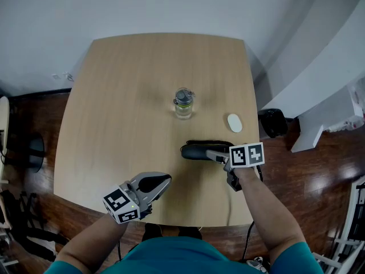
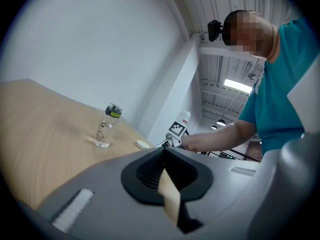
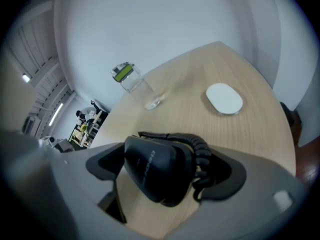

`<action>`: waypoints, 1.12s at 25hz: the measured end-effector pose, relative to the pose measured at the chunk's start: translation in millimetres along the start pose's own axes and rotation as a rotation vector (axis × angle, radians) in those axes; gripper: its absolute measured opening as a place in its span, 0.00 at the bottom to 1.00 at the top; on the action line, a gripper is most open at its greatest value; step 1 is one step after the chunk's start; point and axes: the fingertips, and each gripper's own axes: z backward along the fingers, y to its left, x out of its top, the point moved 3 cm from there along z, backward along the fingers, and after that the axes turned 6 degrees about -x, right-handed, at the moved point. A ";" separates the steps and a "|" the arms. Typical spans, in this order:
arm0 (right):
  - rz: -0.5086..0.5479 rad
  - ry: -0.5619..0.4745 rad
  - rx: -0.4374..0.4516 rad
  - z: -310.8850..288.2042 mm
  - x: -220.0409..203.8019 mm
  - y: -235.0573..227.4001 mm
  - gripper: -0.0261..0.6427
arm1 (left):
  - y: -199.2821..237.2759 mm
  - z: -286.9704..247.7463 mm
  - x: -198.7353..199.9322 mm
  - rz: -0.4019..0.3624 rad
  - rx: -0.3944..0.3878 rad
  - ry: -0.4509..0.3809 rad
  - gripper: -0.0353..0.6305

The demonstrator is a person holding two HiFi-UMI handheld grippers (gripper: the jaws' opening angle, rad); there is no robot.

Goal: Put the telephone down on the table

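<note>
- Telephone, a black handset with a coiled cord, is sitting between the jaws of the right gripper, which are clamping it from both sides.
- Handset is lying low over the table near its right edge; whether it is touching the wood cannot be told.
- Left gripper is hovering at the near left edge, its jaws pressing together on nothing.
- Clear bottle is standing upright mid-table, with a white oval object lying to its right, both apart from the handset.
</note>
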 end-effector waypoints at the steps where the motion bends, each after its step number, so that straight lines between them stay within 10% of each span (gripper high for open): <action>1: 0.001 0.001 -0.009 0.0 -0.4 -1.0 0.75 | 0.1 0.3 0.2 0.000 0.000 -0.001 0.06; 13: 0.128 -0.013 -0.210 13.6 4.6 -18.5 0.80 | 0.3 2.9 -0.1 0.004 0.001 -0.003 0.06; 22: 0.112 -0.097 -0.112 37.3 15.7 -4.2 0.76 | 2.9 5.1 9.3 -0.012 0.020 -0.018 0.06; 28: 0.123 -0.165 0.013 69.9 14.3 18.1 0.42 | 0.5 11.6 27.9 -0.029 0.058 -0.045 0.06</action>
